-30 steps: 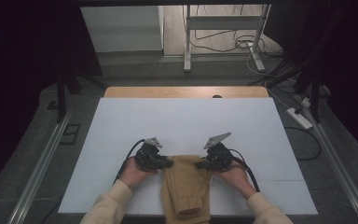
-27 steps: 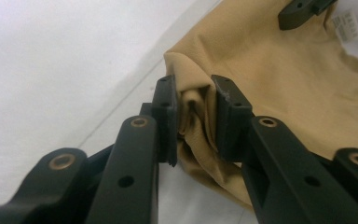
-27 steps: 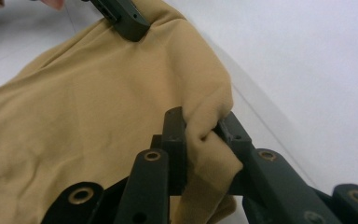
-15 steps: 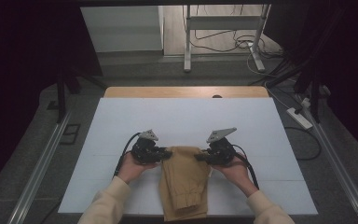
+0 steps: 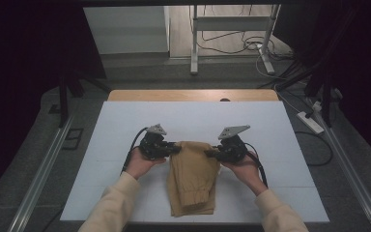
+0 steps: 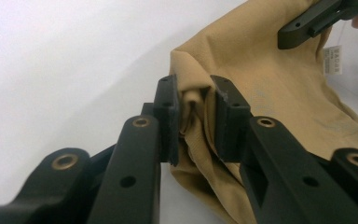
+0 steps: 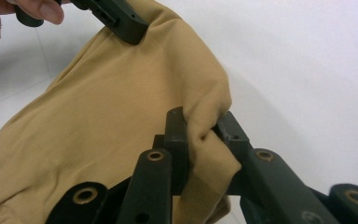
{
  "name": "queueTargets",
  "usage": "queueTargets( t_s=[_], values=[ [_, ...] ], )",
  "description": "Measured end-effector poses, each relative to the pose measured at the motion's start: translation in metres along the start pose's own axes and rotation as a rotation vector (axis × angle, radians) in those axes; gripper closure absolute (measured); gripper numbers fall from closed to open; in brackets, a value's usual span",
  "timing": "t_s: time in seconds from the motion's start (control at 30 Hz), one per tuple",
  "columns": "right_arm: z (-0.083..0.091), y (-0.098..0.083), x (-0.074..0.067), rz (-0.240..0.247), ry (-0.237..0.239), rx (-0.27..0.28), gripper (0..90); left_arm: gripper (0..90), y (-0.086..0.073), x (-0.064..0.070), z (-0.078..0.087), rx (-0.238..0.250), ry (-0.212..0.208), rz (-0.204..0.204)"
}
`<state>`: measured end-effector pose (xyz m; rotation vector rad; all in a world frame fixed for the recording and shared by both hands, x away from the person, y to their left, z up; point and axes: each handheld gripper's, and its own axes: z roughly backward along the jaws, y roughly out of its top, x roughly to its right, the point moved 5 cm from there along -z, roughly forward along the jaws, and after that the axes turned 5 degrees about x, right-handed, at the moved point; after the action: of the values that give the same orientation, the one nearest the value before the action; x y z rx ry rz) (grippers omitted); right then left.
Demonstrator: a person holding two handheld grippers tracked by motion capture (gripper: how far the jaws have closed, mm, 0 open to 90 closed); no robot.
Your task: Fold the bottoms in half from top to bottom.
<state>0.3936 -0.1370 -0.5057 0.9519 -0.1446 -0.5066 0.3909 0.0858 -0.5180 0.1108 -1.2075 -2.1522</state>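
Tan trousers (image 5: 192, 176) lie folded lengthwise on the white table (image 5: 101, 145), waist end away from the person, cuffs toward the near edge. The left gripper (image 5: 174, 148) pinches the left corner of the waist end; the left gripper view shows both pads pressed onto a bunched fold of cloth (image 6: 196, 105). The right gripper (image 5: 209, 153) pinches the opposite corner, and in the right gripper view a ridge of fabric (image 7: 204, 128) is squeezed between its jaws.

Change since a second ago: in the high view both grippers have moved away from the person and upward, carrying the waist end with them. More of the trousers now shows on the table, and the cuffs, earlier hanging over or hidden at the near edge, rest just inside it. The two grips are unchanged, and the spacing between the hands is about as it was.

Reading: the garment is probably being drawn up the table by its waist so that it lies fully on the surface, ready for a fold or a smoothing. Whether the waist end is clear of the table or only dragging across it is hard to judge from above; the cloth in both gripper views sags as though partly lifted.

A white label (image 6: 332, 60) shows near the right gripper's jaw (image 6: 307, 25) in the left gripper view.
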Motion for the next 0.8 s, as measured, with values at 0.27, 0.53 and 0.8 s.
queueTargets(
  t_s=[0.27, 0.53, 0.8],
  values=[
    [0.002, 0.007, 0.013, -0.021, -0.022, 0.024, 77.8, 74.0, 0.014, -0.006, -0.001, 0.006, 0.011, -0.011],
    [-0.003, 0.011, 0.021, -0.03, -0.037, 0.008, 77.9, 73.9, 0.019, -0.014, -0.007, -0.006, 0.024, -0.007],
    [-0.006, 0.021, 0.03, -0.034, -0.057, 0.014, 77.8, 73.9, 0.03, -0.023, -0.007, 0.0, 0.041, -0.021]
  ],
)
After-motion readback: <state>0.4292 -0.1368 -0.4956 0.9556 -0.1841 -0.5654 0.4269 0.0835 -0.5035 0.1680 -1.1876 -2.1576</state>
